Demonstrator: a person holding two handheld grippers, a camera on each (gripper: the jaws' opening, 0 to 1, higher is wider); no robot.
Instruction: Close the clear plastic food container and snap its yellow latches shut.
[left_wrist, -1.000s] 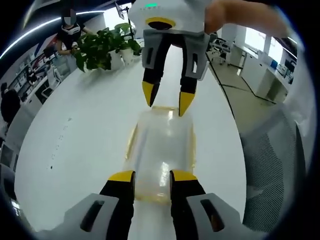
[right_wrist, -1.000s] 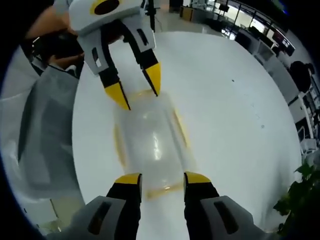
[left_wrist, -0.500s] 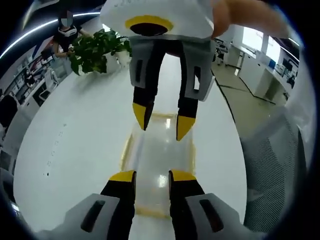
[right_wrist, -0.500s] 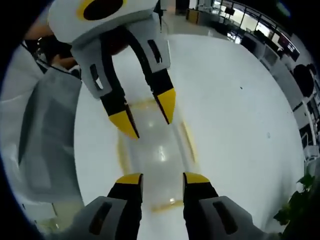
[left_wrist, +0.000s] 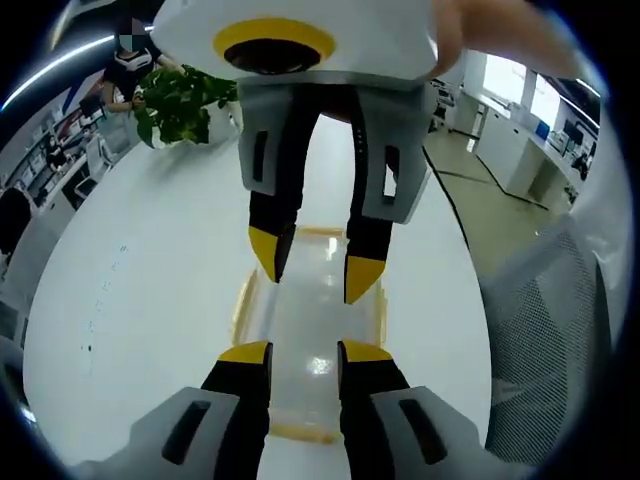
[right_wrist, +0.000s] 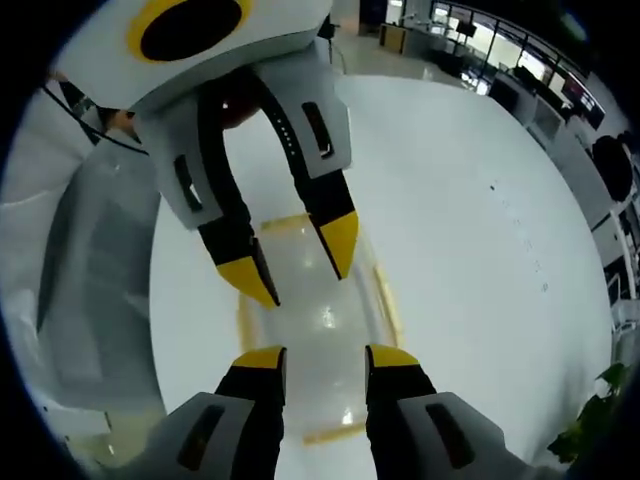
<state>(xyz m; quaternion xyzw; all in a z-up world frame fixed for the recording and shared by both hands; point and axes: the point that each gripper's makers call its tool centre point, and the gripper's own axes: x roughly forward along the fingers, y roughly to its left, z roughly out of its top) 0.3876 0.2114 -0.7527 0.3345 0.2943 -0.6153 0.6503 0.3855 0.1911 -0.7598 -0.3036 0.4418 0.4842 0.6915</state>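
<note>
Claws (left_wrist: 305, 352) nearer (over container (left_wrist: 310, 330))

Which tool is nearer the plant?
Right. In the left gripper view the plant lies beyond the right tool; in the right gripper view it sits low at that camera's side, while the left tool is ahead, farther from it.

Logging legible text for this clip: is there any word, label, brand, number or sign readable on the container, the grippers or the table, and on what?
None can be read.
Clear container with yellow latches: no print or label visible.
Left gripper and right gripper: yellow tips, no lettering visible.
White table: small dark specks, too small to tell if they are text.
</note>
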